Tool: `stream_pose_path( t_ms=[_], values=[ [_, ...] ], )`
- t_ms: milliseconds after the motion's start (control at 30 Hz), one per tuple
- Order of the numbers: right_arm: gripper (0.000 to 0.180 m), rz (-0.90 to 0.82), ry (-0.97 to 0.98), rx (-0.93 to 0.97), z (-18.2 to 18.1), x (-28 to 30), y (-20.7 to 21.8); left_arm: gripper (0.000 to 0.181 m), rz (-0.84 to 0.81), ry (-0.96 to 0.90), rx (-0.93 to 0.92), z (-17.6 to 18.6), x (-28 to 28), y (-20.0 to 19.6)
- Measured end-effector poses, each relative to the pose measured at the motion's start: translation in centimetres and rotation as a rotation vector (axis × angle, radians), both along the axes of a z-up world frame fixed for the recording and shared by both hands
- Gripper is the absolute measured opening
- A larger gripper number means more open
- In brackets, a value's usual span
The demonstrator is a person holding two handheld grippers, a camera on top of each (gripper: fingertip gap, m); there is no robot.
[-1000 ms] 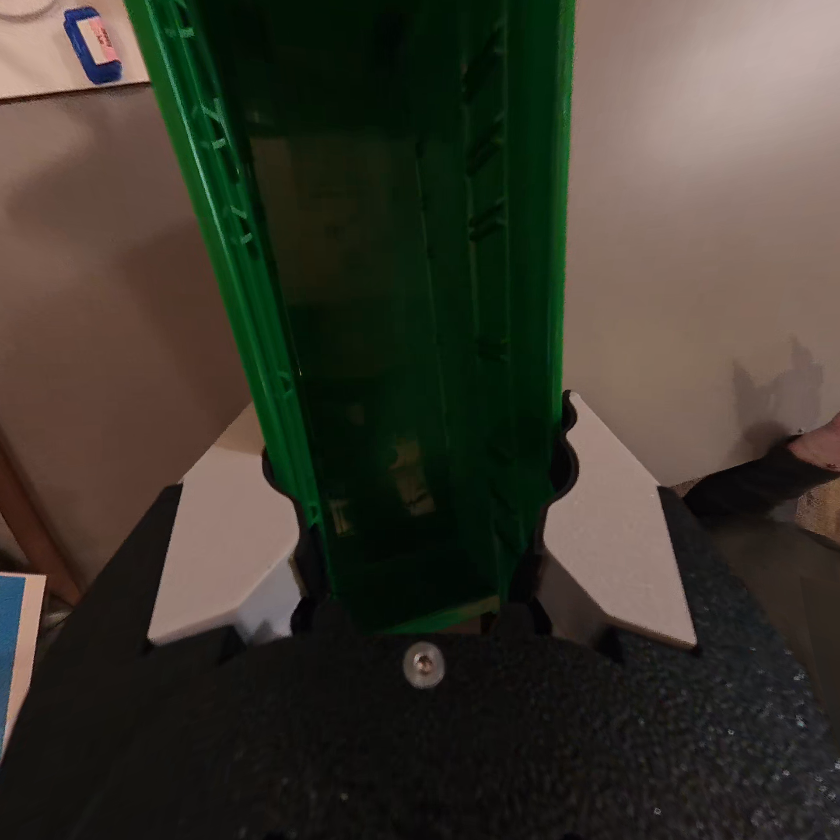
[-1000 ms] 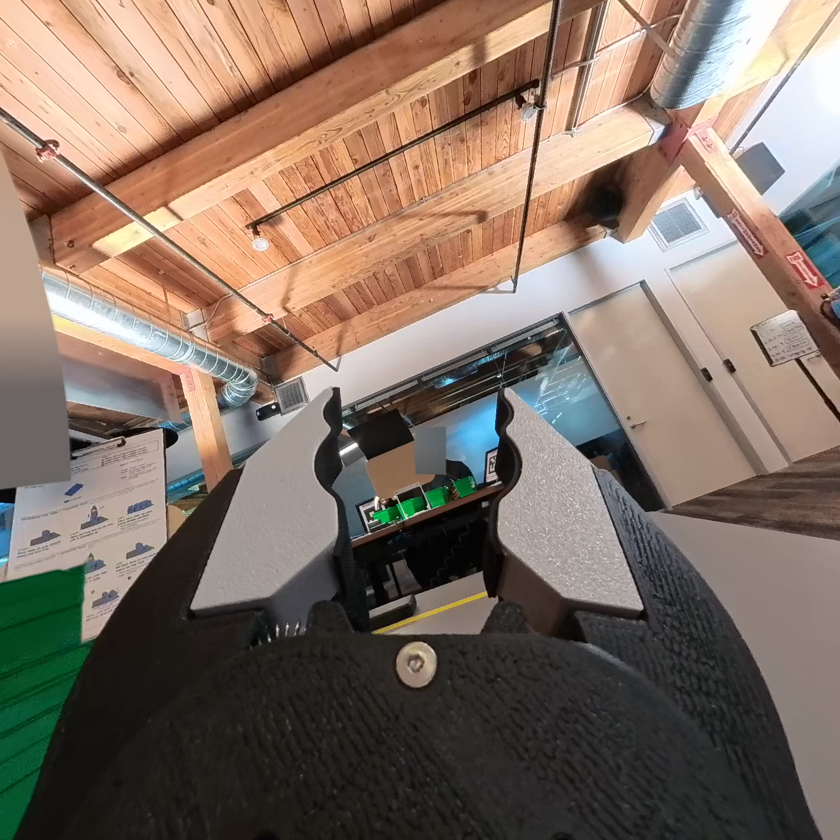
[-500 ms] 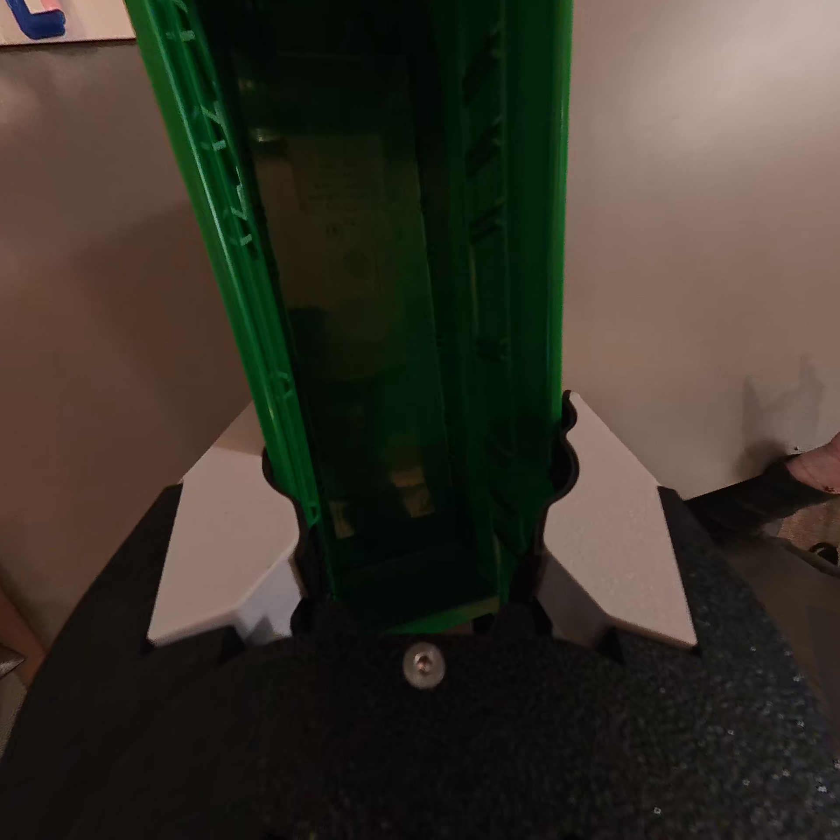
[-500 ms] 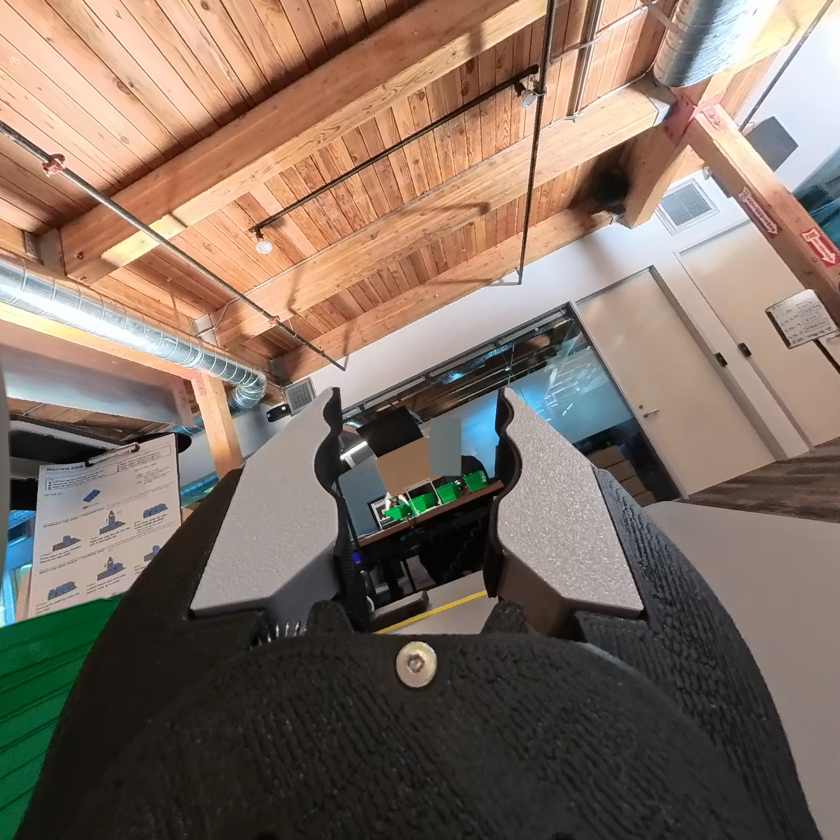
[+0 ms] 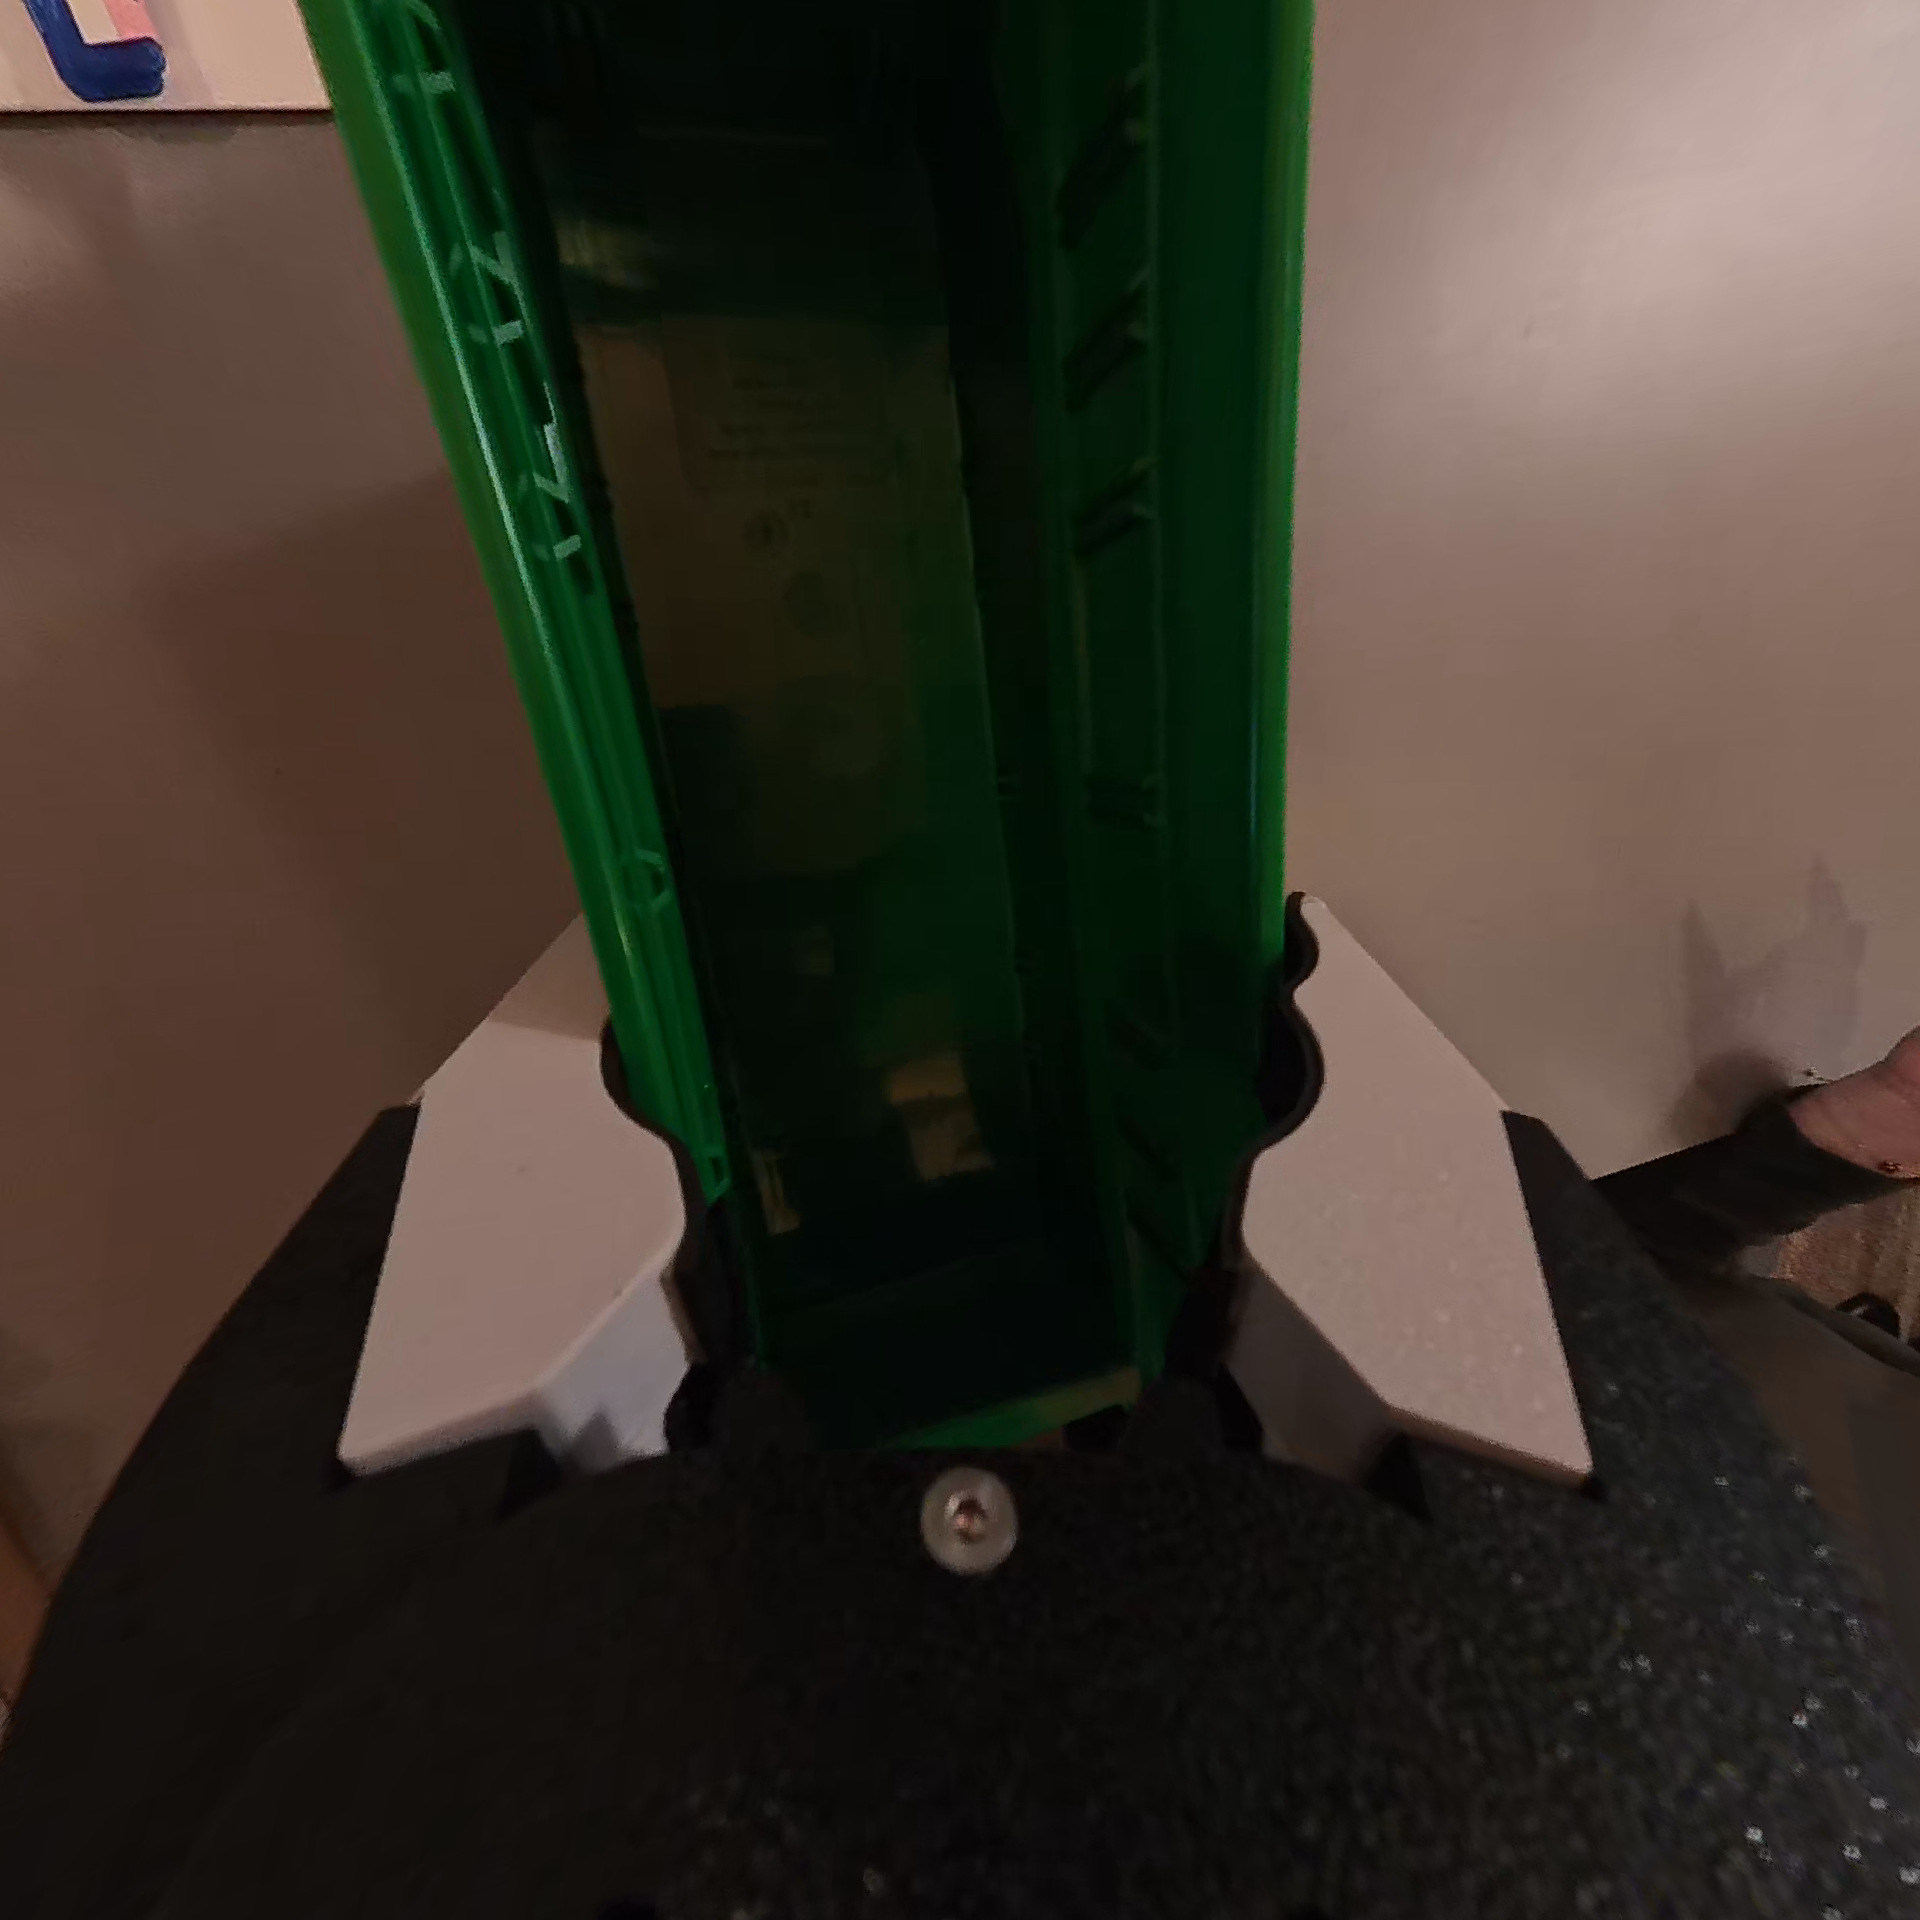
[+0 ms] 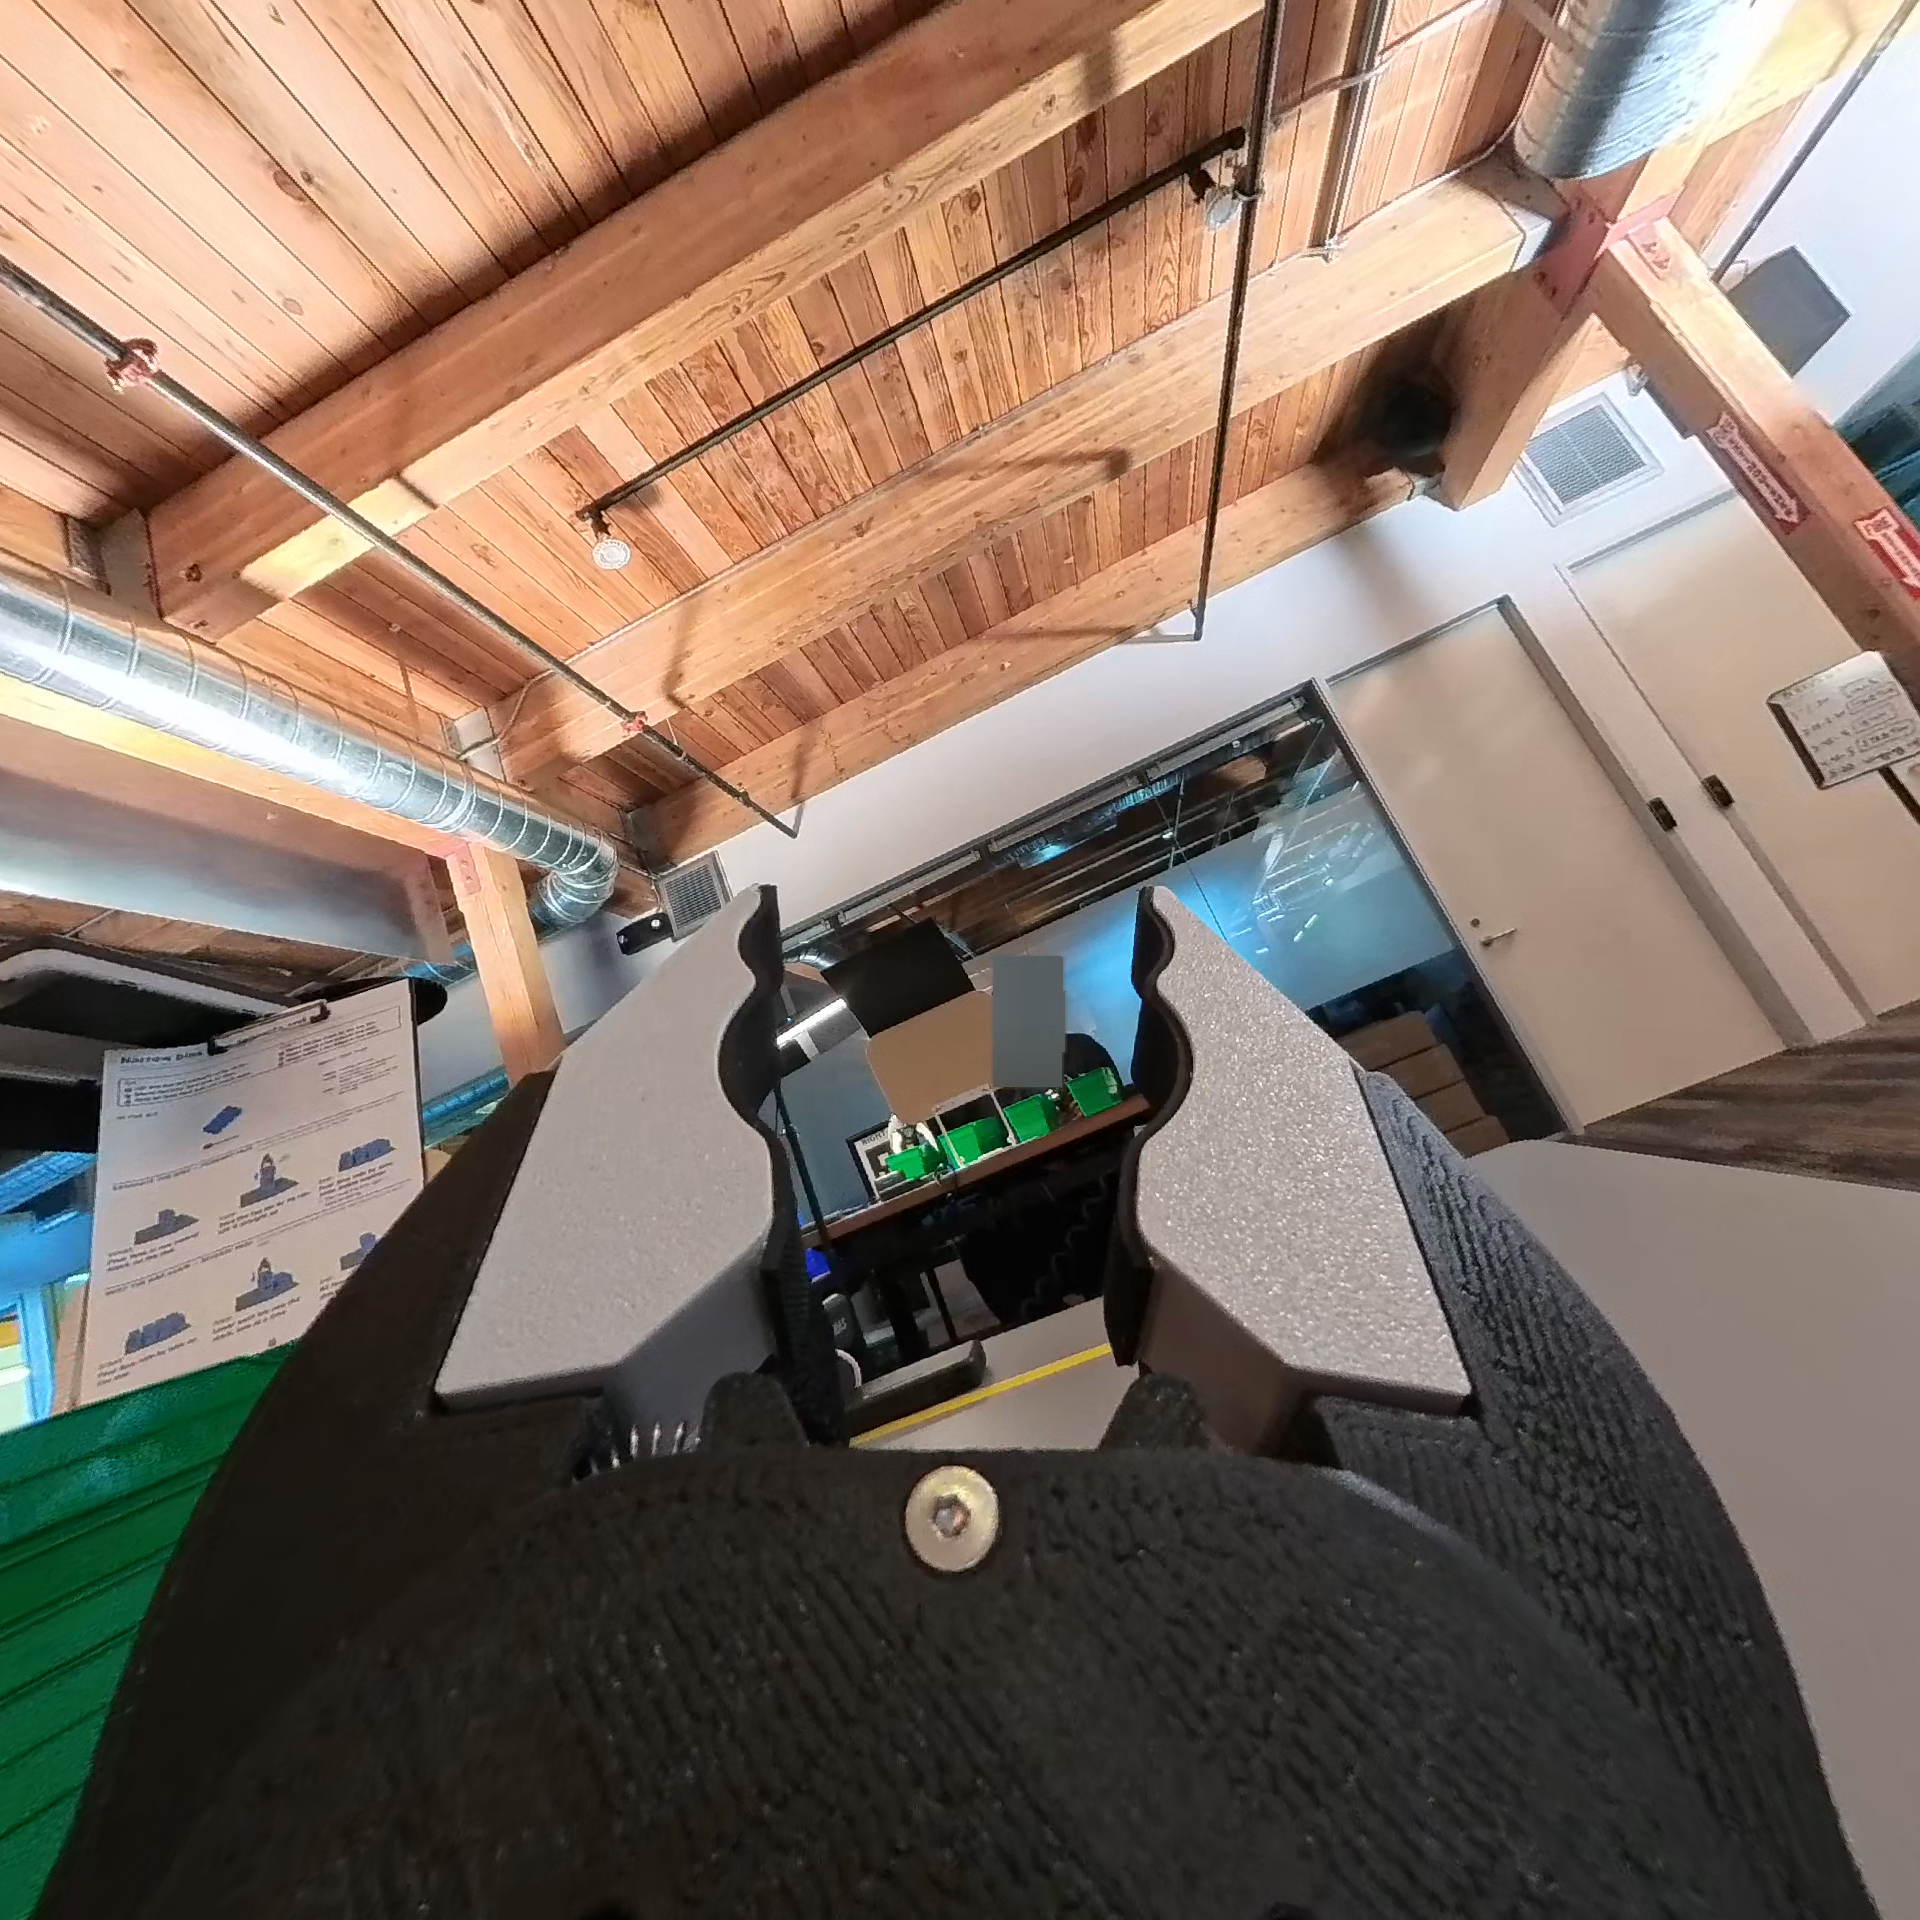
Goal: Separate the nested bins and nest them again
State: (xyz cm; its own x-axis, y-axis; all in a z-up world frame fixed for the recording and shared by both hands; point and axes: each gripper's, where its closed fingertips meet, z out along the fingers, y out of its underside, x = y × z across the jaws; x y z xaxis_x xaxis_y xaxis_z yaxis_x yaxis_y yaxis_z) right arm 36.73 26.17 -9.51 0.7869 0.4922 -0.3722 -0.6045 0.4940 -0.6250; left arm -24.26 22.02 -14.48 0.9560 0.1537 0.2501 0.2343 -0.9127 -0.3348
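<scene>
In the left wrist view, a green bin (image 5: 831, 644) is seen clamped between the fingers of the left gripper (image 5: 956, 1049); it runs from the gripper's throat up the middle of the frame and out past the top edge. Its ribbed walls are pressed by both grey fingers (image 5: 520, 1226), and a pale label is visible through the translucent plastic, its print too dim to be made out. Whether one bin or a nested pair is held cannot be told. Behind it a plain beige wall (image 5: 1558, 520) is shown, with a blue-edged item (image 5: 104, 62) cut off at the upper left and a hand (image 5: 1870, 1112) with a dark sleeve at the right edge.

None of this is seen in the right wrist view, which is tilted upward. There the right gripper (image 6: 956, 1091) is shown spread apart, with nothing between its fingers. A ribbed green bin wall (image 6: 94, 1538) is caught at the lower left edge. Above, a wooden ceiling (image 6: 727, 312) with beams, a silver duct (image 6: 260, 717) and pipes fills the upper frame. A clipboard sheet (image 6: 249, 1174) with blue drawings and small print stands at the left. Far off, between the fingers, small green bins (image 6: 997, 1127) sit on a dark table (image 6: 987, 1184). White doors (image 6: 1558, 852) and a small whiteboard (image 6: 1849, 727) are placed at the right.
</scene>
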Motion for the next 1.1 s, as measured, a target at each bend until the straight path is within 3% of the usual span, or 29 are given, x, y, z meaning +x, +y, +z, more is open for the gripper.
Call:
stream_pose_path(
  t_ms=[167,333,567,667,800,933,1000,1100],
  values=[
    [0.067,0.008,0.007,0.000,0.0,0.0,0.0,0.120,0.003,0.015,-0.015,-0.2,0.0,0.0],
    [0.067,0.015,0.013,0.000,0.0,0.0,0.0,0.157,0.017,0.085,0.111,1.8,-0.9,1.2],
    [0.067,0.019,0.013,0.002,0.0,0.0,0.0,0.155,-0.011,0.109,0.141,2.8,-1.0,-0.9],
    [0.067,0.016,-0.001,0.003,0.0,-0.3,0.0,0.154,-0.004,0.182,0.291,4.4,-1.1,-1.5],
    [0.067,0.002,-0.036,0.005,0.1,-0.8,-0.1,0.153,0.078,0.372,0.625,7.5,-1.9,-4.0],
    [0.067,-0.026,-0.098,0.004,0.2,-1.7,-0.2,0.153,0.247,0.671,0.642,4.8,-2.9,-10.8],
    [0.067,-0.046,-0.139,0.001,0.2,-2.2,-0.1,0.153,0.273,0.677,0.741,3.6,-2.0,-12.8],
    [0.067,-0.078,-0.216,-0.013,0.1,-3.3,0.2,0.155,0.352,0.478,1.016,3.1,-1.8,-14.7]
  ],
)
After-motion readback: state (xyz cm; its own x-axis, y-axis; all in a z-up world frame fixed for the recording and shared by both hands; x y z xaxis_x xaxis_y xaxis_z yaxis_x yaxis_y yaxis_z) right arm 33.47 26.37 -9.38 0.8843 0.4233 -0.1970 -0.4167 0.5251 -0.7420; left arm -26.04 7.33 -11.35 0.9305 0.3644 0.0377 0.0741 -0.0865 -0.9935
